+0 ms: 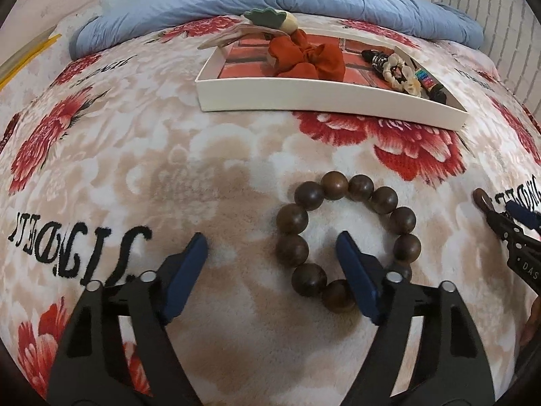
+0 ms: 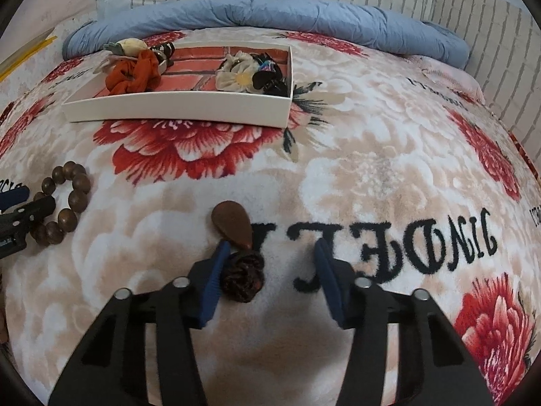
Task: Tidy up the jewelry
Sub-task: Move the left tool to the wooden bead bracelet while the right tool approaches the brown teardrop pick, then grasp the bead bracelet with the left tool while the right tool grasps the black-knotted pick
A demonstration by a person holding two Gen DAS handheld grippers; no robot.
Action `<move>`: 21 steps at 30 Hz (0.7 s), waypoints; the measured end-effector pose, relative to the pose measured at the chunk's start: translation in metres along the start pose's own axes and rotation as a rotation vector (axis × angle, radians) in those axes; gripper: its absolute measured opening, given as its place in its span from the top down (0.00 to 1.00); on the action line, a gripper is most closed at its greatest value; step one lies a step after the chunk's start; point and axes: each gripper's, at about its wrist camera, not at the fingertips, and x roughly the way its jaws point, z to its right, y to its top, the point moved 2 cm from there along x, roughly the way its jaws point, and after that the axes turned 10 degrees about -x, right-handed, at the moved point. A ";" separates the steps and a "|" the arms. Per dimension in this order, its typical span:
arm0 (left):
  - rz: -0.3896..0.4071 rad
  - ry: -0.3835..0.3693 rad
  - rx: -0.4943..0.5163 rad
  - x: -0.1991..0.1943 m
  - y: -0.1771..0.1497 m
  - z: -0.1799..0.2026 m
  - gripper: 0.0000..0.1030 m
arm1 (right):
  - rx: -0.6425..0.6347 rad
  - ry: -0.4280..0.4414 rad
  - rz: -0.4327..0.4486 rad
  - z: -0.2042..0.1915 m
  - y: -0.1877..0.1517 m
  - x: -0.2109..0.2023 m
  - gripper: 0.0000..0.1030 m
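Observation:
A brown wooden bead bracelet (image 1: 348, 240) lies on the flowered blanket. My left gripper (image 1: 272, 247) is open over it: the right finger (image 1: 355, 277) sits inside the ring, the left finger (image 1: 184, 270) outside on the blanket. The bracelet also shows in the right wrist view (image 2: 66, 203). My right gripper (image 2: 270, 257) is open low over a brown teardrop pendant (image 2: 233, 223) with a dark knotted cord (image 2: 241, 275) that lies against its left finger. A white tray (image 1: 331, 98) at the back holds an orange scrunchie (image 1: 306, 55) and hair clips (image 1: 402, 71).
A rolled blue quilt (image 1: 270, 0) lies along the white brick wall behind the tray (image 2: 175, 108). A green and cream plush piece (image 1: 270, 20) rests on the tray's far left corner. The right gripper's tip (image 1: 510, 223) shows at the right edge of the left wrist view.

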 end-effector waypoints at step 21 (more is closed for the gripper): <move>0.054 -0.098 0.038 -0.016 0.008 0.009 0.83 | 0.013 0.023 0.050 0.002 0.008 -0.009 0.80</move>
